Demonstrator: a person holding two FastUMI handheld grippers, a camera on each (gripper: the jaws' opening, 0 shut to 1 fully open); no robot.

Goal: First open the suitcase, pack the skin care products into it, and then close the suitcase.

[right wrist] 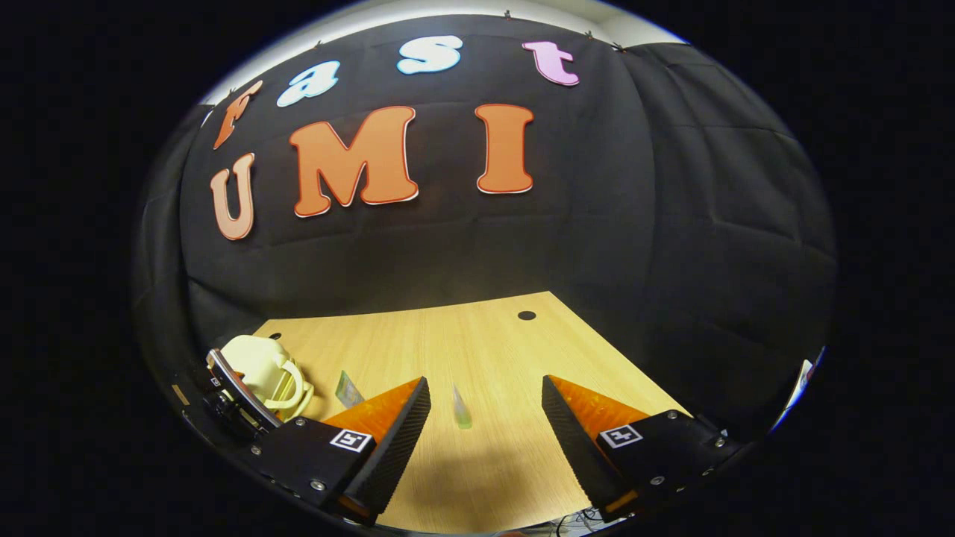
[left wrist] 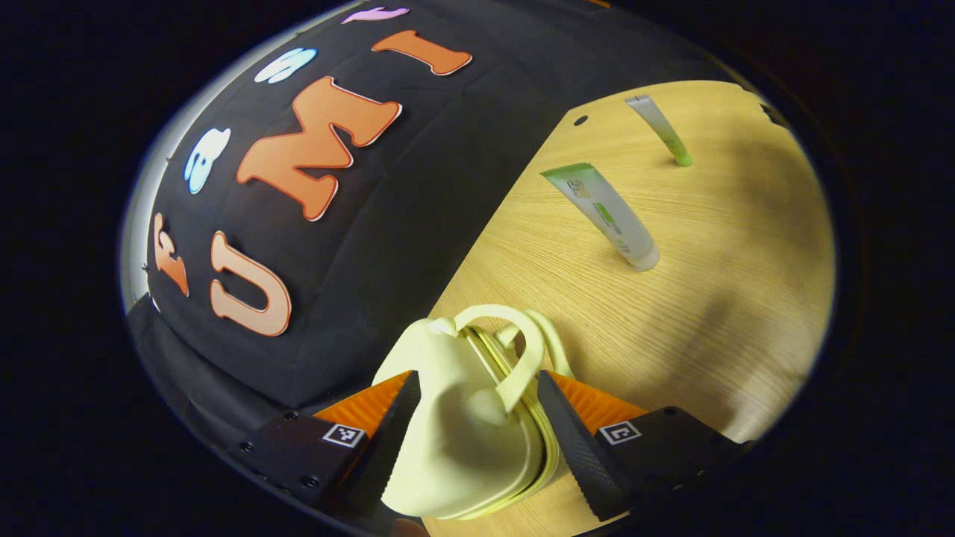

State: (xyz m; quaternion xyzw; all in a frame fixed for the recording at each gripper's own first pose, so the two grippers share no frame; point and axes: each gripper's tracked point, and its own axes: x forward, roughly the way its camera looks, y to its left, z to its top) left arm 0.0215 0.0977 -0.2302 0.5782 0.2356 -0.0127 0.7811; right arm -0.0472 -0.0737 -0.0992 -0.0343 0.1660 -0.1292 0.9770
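The left gripper (left wrist: 477,418) clamped the small pale-yellow plastic suitcase (left wrist: 462,432) on the wooden table (left wrist: 709,313), probably steadying it for opening; the right gripper (right wrist: 485,418) hovered unclenched above a slim green-capped tube (right wrist: 462,409).

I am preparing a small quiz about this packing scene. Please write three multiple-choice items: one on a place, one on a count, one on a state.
1. Where is the pale yellow toy-sized plastic suitcase?
A. between the left gripper's fingers
B. beside the white tube's cap
C. hanging on the cloth wall

2. How many skin care tubes lie on the light wooden table?
A. one
B. two
C. four

3. How is the right gripper?
A. shut on a tube
B. shut on the suitcase
C. open, holding nothing

Answers: 1 A, the left gripper has a finger on each side of it. 2 B, a wide white tube with green print and a thin green-capped tube. 3 C, its fingers stand wide apart over bare table.
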